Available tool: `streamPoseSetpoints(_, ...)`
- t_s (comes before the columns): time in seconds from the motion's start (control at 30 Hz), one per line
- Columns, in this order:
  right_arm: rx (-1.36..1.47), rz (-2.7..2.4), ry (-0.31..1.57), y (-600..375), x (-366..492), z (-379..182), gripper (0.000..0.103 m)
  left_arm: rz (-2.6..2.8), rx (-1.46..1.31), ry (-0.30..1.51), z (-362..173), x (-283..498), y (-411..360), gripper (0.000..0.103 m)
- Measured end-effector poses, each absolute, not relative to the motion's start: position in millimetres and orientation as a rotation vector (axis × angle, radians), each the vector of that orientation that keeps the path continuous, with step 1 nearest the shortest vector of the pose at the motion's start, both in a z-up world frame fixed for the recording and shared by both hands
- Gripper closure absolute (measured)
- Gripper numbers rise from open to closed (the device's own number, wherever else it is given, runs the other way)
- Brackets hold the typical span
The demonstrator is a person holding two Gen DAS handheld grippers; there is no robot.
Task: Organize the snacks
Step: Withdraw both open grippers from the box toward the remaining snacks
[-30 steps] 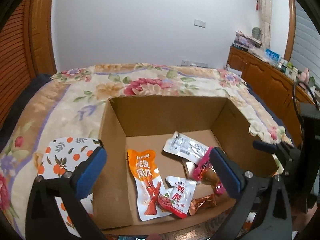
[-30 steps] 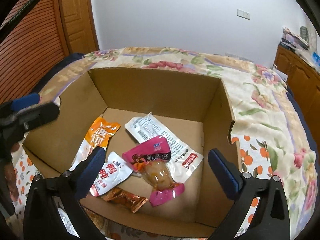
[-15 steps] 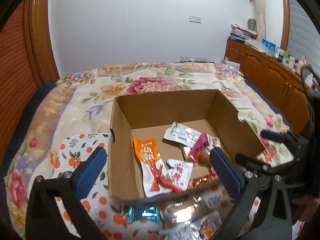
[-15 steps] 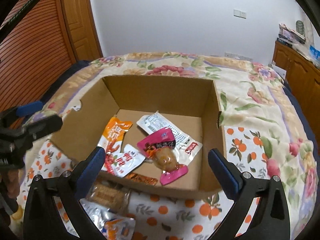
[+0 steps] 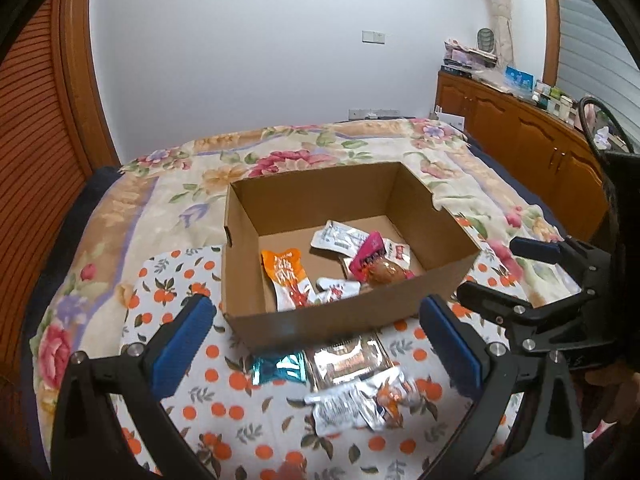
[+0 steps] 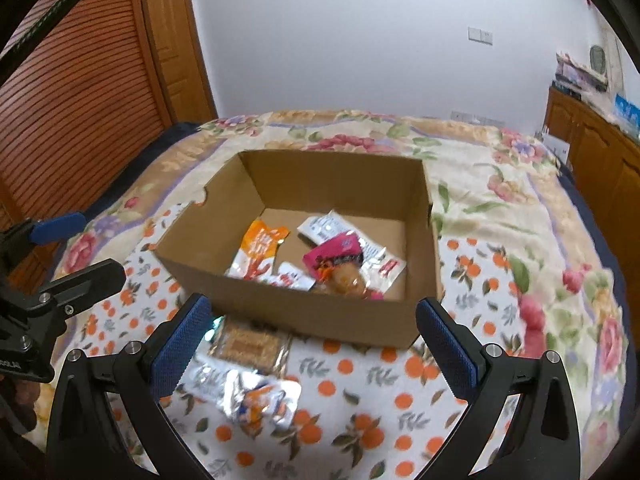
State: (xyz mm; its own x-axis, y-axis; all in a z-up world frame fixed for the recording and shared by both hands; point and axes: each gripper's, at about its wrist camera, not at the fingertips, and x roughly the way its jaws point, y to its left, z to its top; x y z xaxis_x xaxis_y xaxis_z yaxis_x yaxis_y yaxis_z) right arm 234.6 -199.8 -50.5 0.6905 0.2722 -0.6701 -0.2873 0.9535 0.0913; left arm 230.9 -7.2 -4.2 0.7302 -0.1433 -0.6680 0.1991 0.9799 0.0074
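Observation:
An open cardboard box [image 5: 312, 312] [image 6: 304, 316] sits on an orange-print cloth on the bed. It holds several snack packets, among them an orange packet [image 5: 286, 276] [image 6: 260, 246] and a pink packet [image 5: 370, 258] [image 6: 336, 256]. In front of the box lie a teal packet [image 5: 280, 368], a clear cracker packet [image 5: 348, 360] [image 6: 248, 346] and a silver packet [image 5: 360, 400] [image 6: 248, 394]. My left gripper [image 5: 316, 348] is open and empty above these loose packets. My right gripper [image 6: 312, 344] is open and empty just before the box's near wall.
The orange-print cloth [image 5: 224, 412] [image 6: 400, 400] lies on a floral bedspread [image 5: 168, 200] [image 6: 520, 208]. A wooden sideboard [image 5: 532, 144] with clutter on top stands at the right. Slatted wooden doors [image 6: 80, 92] stand at the left.
Both grippers have pulled back and up from the box. The box looks smaller, and the loose packets in front of it have come into view.

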Motion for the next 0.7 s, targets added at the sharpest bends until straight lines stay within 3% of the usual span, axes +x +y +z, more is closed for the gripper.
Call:
streamPoseSetpoints(0.37, -0.06, 0.339, 0.768, -188.7, 190.7, -74.6, 0.0, -0.249, 0.13, 0.816, -28.9, 193.9, -2.3, 0.0)
streamPoseSetpoints(0.6, -0.044, 0.393, 0.84, -179.0, 184.5, -125.9, 0.0, -0.244, 0.057, 0.863, -57.8, 194.0, 20.1, 0.0)
streamPoseSetpoints(0.7, -0.075, 0.407, 0.892, -172.0, 190.1, -154.2, 0.005, -0.255, 0.022, 0.88, -70.5, 196.9, 27.0, 0.0)
